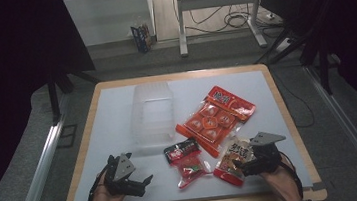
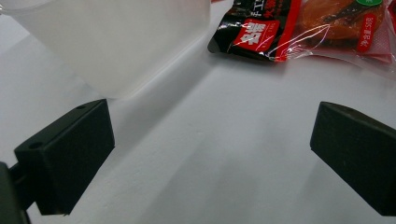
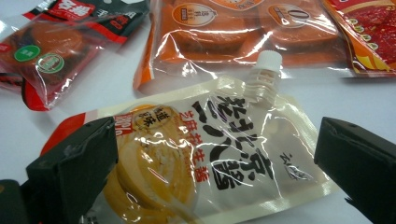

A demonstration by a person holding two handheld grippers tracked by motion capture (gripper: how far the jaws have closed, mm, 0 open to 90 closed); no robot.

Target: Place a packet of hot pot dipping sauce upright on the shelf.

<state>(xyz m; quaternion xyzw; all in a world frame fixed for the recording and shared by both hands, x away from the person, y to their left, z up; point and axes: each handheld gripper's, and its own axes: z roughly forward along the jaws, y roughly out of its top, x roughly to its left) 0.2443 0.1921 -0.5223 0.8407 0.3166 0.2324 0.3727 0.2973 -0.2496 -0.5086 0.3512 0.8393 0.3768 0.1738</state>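
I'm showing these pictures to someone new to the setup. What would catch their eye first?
Probably the big orange snack bag right of the table's middle, the brightest thing there. Next, the spouted sauce pouch lying between the open jaws of the right gripper at the near right. The clear plastic box left of the bag is easy to miss, and the left gripper is open over bare table.

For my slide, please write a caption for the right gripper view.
Open right gripper straddling a spouted sauce pouch on the white table.
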